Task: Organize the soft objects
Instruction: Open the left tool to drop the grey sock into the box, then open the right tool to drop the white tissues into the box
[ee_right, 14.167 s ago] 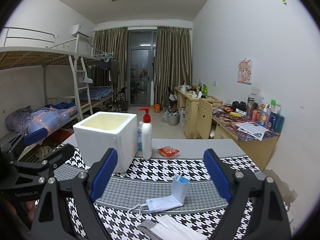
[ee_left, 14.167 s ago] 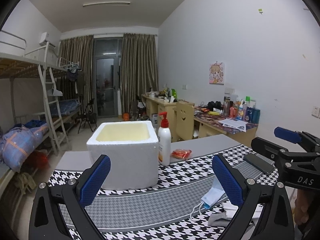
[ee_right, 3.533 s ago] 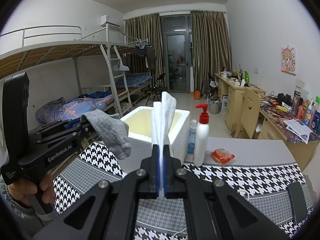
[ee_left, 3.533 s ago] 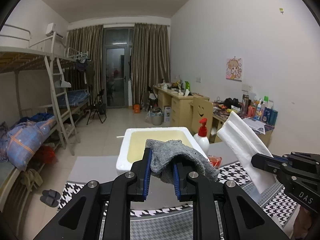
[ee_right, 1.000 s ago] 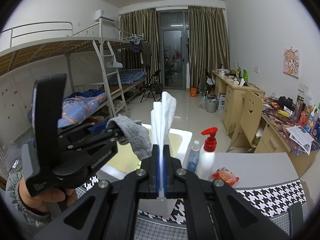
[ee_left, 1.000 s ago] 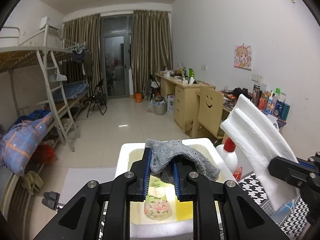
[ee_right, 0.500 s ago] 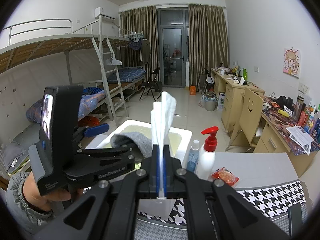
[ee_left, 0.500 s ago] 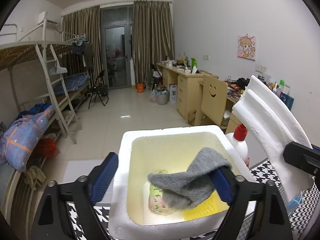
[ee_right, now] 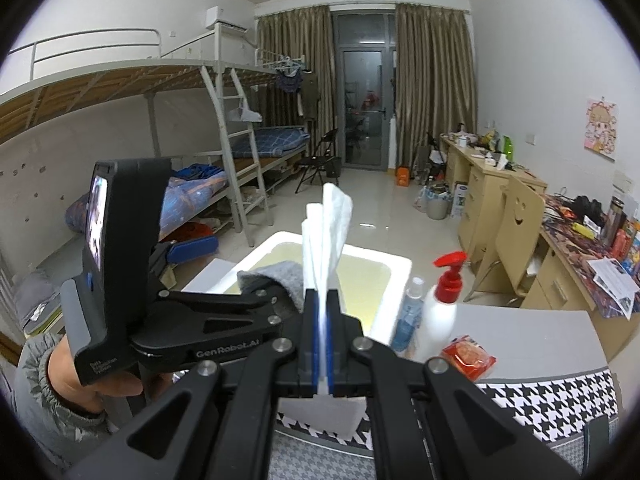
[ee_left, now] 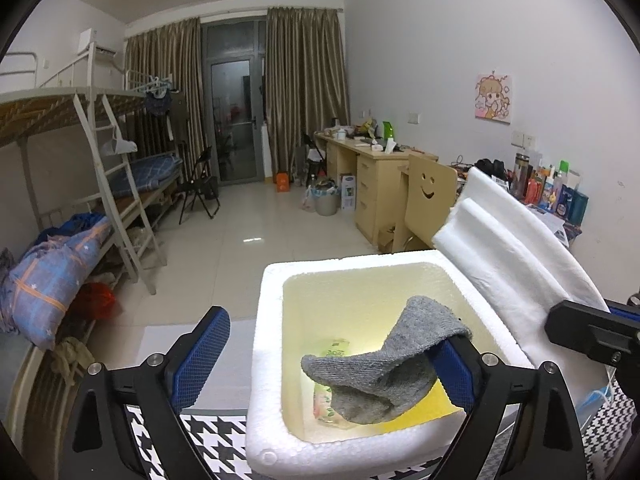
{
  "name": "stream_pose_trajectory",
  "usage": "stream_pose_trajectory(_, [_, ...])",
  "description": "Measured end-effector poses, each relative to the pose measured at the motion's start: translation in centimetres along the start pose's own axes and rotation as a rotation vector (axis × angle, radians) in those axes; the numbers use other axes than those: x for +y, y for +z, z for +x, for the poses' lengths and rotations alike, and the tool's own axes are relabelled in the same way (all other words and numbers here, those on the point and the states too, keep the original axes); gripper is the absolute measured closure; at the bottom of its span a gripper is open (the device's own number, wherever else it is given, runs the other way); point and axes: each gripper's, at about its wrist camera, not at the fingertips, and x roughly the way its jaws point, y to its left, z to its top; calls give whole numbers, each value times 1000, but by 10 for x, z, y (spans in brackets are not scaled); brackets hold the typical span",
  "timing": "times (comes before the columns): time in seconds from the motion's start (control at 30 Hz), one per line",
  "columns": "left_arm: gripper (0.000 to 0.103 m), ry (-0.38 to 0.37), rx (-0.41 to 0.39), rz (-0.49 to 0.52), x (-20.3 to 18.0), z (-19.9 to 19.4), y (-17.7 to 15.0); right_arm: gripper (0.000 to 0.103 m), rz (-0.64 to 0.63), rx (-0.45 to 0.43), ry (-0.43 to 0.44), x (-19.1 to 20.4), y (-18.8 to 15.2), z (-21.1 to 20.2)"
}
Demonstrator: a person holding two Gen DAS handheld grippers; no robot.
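Note:
A white foam box (ee_left: 264, 360) stands on the table under both grippers. My left gripper (ee_left: 326, 348) hovers over it and its jaws are opening, wide apart. A grey sock (ee_left: 392, 360) is draped over the right finger only, sagging into the box; the pads do not press it. Under the sock, a floral packet (ee_left: 324, 396) and something yellow (ee_left: 436, 404) lie in the box. My right gripper (ee_right: 323, 320) is shut on a folded white cloth (ee_right: 326, 240) that stands upright above the box's near wall (ee_right: 396, 268). The same cloth (ee_left: 512, 248) shows at the right in the left wrist view.
A red-capped pump bottle (ee_right: 444, 308), a small blue bottle (ee_right: 408, 320) and a red packet (ee_right: 468, 356) stand right of the box. A blue face mask (ee_left: 600, 396) lies on the houndstooth tablecloth (ee_right: 560, 400). A person's hand (ee_right: 104, 384) holds the left gripper.
The left jaws went from shut on the grey sock to wide apart; the sock slipped off one pad and now hangs from the right finger. The right gripper kept still.

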Motion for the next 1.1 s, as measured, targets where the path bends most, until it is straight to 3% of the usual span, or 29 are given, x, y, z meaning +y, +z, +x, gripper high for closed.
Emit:
stream_pose_trajectory(0.57, [8, 12, 8, -6, 9, 3, -7, 98, -30, 67, 35, 1, 9, 29])
stream_pose_trajectory(0.6, [8, 9, 9, -5, 9, 2, -8, 94, -29, 75, 35, 0, 8, 30])
stream_pose_trajectory(0.73, [8, 7, 9, -4, 11, 3, -8, 57, -23, 80, 17, 0, 8, 34])
stream_pose_trajectory(1.1, [8, -10, -5, 38, 15, 5, -14, 51, -28, 126, 117, 0, 11, 40])
